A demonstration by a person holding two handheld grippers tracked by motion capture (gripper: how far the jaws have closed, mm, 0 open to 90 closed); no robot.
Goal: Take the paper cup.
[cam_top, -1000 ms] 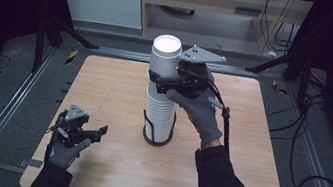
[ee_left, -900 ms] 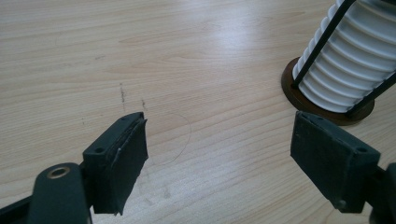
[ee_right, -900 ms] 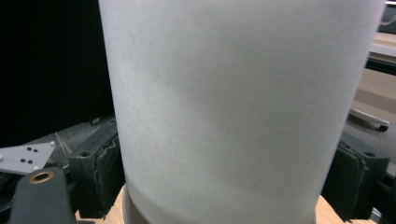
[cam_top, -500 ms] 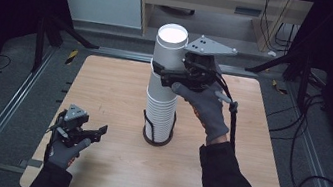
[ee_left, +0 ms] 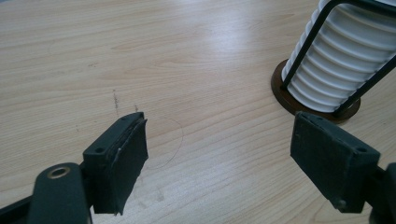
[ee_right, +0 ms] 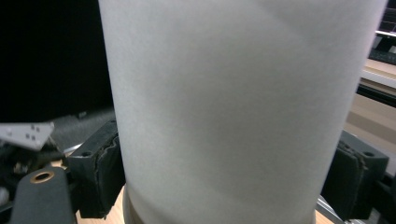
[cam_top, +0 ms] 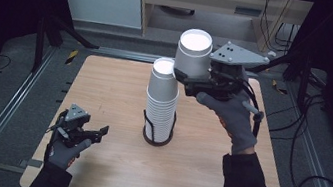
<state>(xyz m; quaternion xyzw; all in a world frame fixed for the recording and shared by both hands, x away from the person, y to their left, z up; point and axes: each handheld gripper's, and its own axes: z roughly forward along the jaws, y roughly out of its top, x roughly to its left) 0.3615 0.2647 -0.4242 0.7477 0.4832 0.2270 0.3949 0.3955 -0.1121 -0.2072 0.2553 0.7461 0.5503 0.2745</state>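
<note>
While it is clamped between the right gripper's jaws, cup: a single white paper cup (cam_top: 193,53) sits upright in the air, above and just to the right of the stack's top, apart from it; in the right gripper view its wall (ee_right: 233,112) stands between the two black pads.
Right gripper: the right gripper (cam_top: 183,77) grasps the cup low on its side, jaws pressed against the wall from both sides; a gloved hand (cam_top: 230,114) carries it, grey plate on top.
Stack: a tall stack of white cups (cam_top: 161,98) stands upright near the table's middle, open mouth up, ribbed with rims in the left gripper view (ee_left: 338,60).
Holder: a black wire holder (cam_top: 156,132) on a round dark base rings the stack's lower part.
Left gripper: the left gripper (cam_top: 101,133) rests low at the table's near left corner, well apart from the stack, jaws spread wide with nothing but bare wood between them.
Table: light wooden top (cam_top: 106,79), faint pencil marks near the left gripper's pads (ee_left: 128,154).
</note>
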